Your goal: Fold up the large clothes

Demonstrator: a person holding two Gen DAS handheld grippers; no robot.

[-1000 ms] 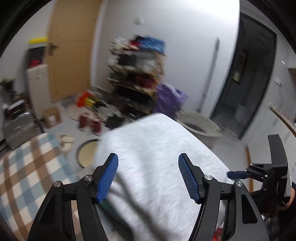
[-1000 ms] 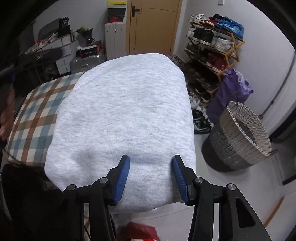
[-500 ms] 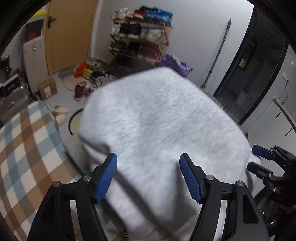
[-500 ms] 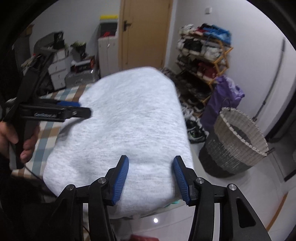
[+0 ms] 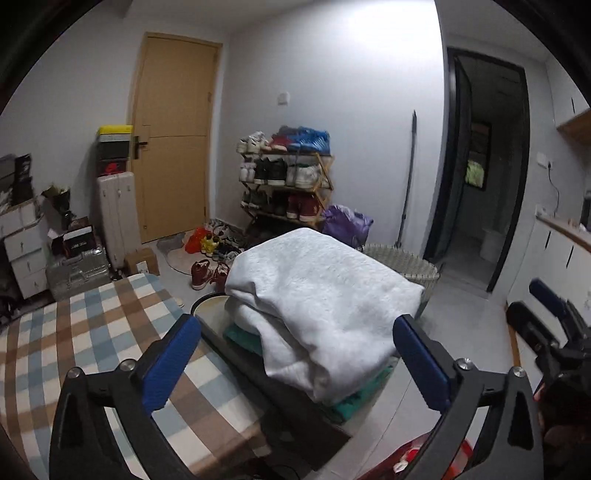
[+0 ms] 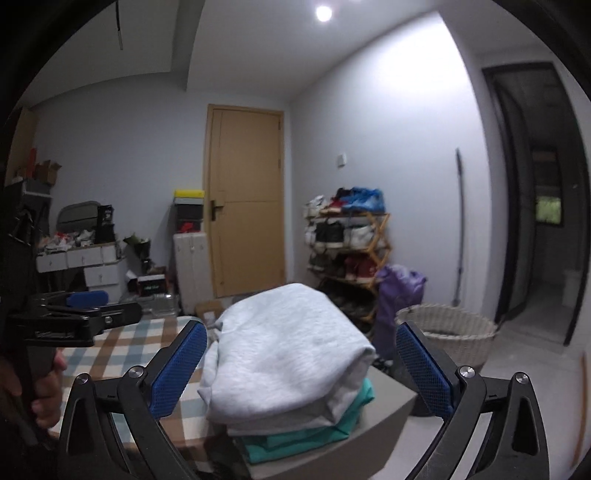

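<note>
Left view only: round mirror [image 5: 207,306] on the floor by the bed's edge.
Right view only: ceiling lamp [image 6: 323,13].
Sweater [image 6: 284,350]: grey, folded, on green clothes [image 6: 306,435], at the checked bed's [image 5: 92,332] corner.
Left gripper [image 5: 295,365]: just sprang wide, holds nothing.
Right gripper [image 6: 301,369]: same.

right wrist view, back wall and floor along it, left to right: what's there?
White drawers → yellow-topped box stack → door → shoe rack → purple bag → wicker basket → dark doorway.
</note>
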